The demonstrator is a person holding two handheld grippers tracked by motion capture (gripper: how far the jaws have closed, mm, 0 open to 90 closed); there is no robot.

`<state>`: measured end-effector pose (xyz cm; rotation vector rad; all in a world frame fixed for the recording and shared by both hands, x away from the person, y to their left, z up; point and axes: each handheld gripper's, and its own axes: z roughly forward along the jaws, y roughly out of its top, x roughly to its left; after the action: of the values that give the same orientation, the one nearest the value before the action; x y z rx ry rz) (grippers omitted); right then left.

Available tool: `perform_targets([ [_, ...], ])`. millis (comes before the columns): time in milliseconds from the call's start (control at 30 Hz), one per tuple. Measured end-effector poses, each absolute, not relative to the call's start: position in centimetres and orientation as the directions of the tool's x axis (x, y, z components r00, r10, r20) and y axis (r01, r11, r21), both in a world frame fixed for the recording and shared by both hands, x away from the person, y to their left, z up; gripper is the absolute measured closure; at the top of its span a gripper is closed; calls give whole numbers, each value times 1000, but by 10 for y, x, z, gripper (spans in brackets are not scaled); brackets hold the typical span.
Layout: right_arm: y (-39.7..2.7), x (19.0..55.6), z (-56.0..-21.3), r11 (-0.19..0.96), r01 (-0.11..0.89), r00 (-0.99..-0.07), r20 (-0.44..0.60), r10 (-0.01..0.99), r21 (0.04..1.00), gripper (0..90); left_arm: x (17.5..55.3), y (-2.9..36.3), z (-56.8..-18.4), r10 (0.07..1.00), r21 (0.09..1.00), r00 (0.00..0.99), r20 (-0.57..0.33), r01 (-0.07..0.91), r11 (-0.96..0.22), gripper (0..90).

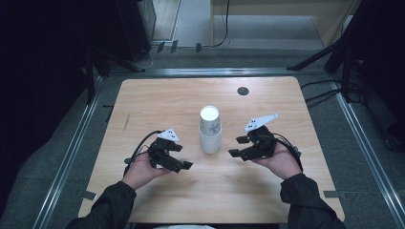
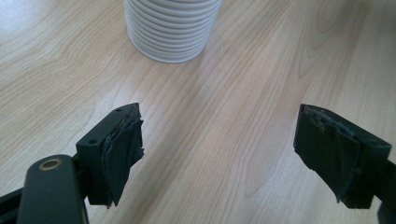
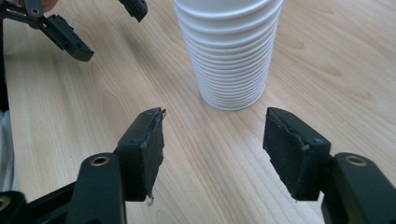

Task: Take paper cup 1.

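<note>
Between your two hands, each jaw pair stands wide apart with nothing in it: your left gripper hovers low over the wooden table, and your right gripper sits across from it, both aimed inward. Just ahead of them stands a stack of white paper cups, upside down near the table's middle, its ribbed rims close before the left gripper and right gripper. The top cup carries a small printed pattern, too blurred to read. A dark round disc lies near the far edge.
</note>
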<state>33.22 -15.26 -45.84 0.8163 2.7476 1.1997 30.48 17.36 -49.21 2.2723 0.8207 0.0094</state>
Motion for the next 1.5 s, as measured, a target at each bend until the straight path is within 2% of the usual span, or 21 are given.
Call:
perform_targets([
  [267, -154, 332, -447, 592, 405, -880, 123, 458, 696, 366, 302, 176, -490, 561, 628, 799, -217, 554, -546, 155],
  [833, -144, 349, -429, 648, 388, -899, 113, 423, 655, 346, 299, 177, -490, 551, 621, 804, -226, 554, -554, 155],
  [1500, -124, 372, -406, 694, 376, -914, 125, 385, 614, 266, 302, 184, -488, 562, 627, 791, -242, 569, -532, 155],
])
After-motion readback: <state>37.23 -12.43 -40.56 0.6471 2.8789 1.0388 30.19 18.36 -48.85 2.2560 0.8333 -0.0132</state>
